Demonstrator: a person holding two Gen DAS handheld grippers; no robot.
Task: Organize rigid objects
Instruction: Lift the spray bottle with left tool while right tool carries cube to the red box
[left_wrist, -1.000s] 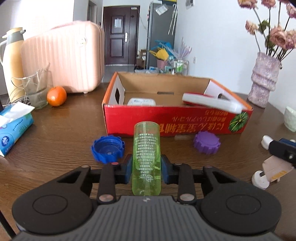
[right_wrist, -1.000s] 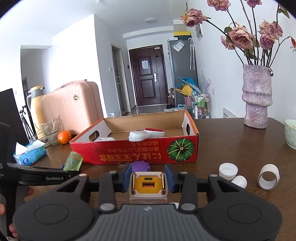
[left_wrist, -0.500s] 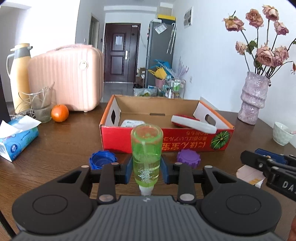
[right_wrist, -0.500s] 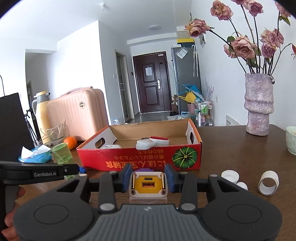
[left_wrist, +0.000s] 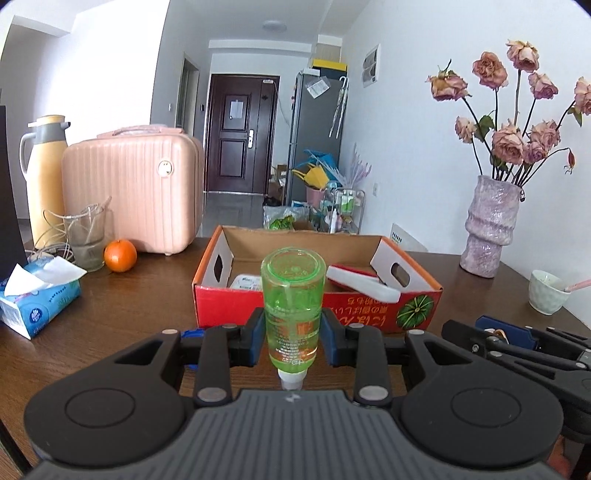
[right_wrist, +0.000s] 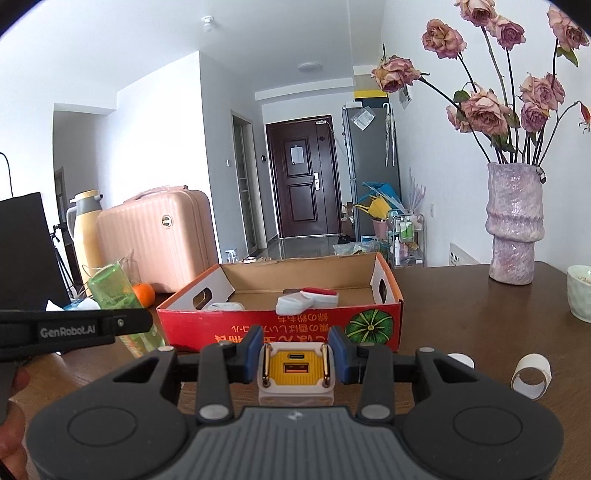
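My left gripper (left_wrist: 293, 339) is shut on a clear green bottle (left_wrist: 293, 306), held above the table with its base tipped up toward the red cardboard box (left_wrist: 258, 310). The bottle also shows in the right wrist view (right_wrist: 110, 288). My right gripper (right_wrist: 295, 356) is shut on a white and yellow charger plug (right_wrist: 295, 369), held in front of the box (right_wrist: 229, 332). The box holds a white and red flat item (right_wrist: 310, 300) and a small white case (right_wrist: 223, 306).
A pink suitcase (left_wrist: 136, 192), thermos (left_wrist: 46, 173), glass (left_wrist: 86, 236), orange (left_wrist: 120, 255) and tissue pack (left_wrist: 40, 295) stand at the left. A purple vase (right_wrist: 515, 229) and a cup (right_wrist: 580, 295) stand at the right. White caps (right_wrist: 461, 360) and a tape ring (right_wrist: 532, 374) lie right of the box.
Both grippers have risen and tilted up. The green bottle has swung from lying flat to pointing base-up at the box. The blue and purple caps have dropped out of the left view.
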